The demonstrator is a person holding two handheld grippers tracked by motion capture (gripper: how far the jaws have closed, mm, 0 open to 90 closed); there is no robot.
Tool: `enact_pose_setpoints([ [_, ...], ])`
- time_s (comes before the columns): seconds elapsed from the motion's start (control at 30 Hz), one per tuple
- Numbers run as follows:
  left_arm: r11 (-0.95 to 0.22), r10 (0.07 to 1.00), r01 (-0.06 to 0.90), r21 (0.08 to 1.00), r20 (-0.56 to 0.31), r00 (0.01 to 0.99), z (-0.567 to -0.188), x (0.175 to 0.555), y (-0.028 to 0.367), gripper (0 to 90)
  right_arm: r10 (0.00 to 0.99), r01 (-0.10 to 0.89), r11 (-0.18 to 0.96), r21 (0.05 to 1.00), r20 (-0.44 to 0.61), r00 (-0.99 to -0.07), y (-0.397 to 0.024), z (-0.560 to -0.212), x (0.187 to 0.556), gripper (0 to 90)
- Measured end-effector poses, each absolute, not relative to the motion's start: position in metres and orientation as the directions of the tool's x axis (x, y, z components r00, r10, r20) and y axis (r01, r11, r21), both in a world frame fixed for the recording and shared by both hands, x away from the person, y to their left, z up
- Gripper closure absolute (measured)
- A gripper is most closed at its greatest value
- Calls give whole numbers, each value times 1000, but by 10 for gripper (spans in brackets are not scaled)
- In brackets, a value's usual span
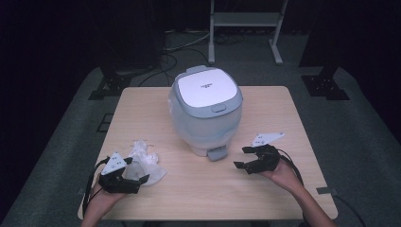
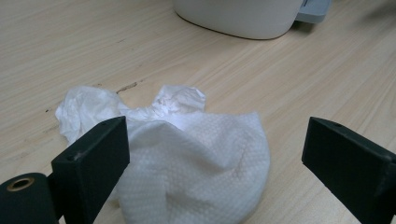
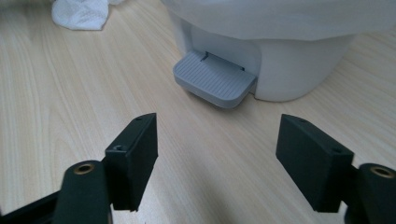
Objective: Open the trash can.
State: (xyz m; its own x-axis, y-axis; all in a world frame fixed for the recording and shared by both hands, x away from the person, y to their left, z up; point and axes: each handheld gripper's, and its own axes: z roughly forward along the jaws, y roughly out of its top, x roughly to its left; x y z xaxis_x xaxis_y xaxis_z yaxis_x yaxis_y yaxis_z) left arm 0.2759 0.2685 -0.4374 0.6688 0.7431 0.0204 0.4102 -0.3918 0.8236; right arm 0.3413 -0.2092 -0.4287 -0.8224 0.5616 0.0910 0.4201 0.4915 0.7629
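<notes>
Left gripper view: the left gripper has its two black jaws spread wide, one on each side of a crumpled white paper towel that lies on the wooden table. The near, dimpled part of the towel bulges up between the jaws, and whether either jaw touches it cannot be told; the towel's twisted, wrinkled end points away from the gripper. Beyond it stands the rounded white base of a pedal bin.

High view: the left gripper sits at the near left of the table, held in the person's left hand, with the paper towel directly ahead of its jaws. The right gripper, held in the right hand, is at the near right, well apart from the towel; its jaws are likewise spread, holding nothing, and point toward the bin. The pedal bin stands upright at the table's centre (white lid down, grey rim), between the two grippers and farther back.

Right gripper view: the right gripper has bare tabletop between its parted jaws. Just ahead lies the bin's grey ribbed foot pedal, projecting from the white body; the paper towel appears far off at upper left.
</notes>
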Motion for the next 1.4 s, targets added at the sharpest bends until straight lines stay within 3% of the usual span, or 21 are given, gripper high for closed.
enact_pose_setpoints([
  [0.77,-400,749,418,815,29,662,-439,276,270,68,522,381,519,766,69,-850,-179,-428,358,341],
  [1.0,-408,748,420,810,33,663,-440,276,271,68,513,374,529,762,65,-856,-169,-432,363,415],
  [1.4,-391,763,426,816,28,645,-438,274,274,68,514,356,558,750,25,-857,-151,-436,371,691],
])
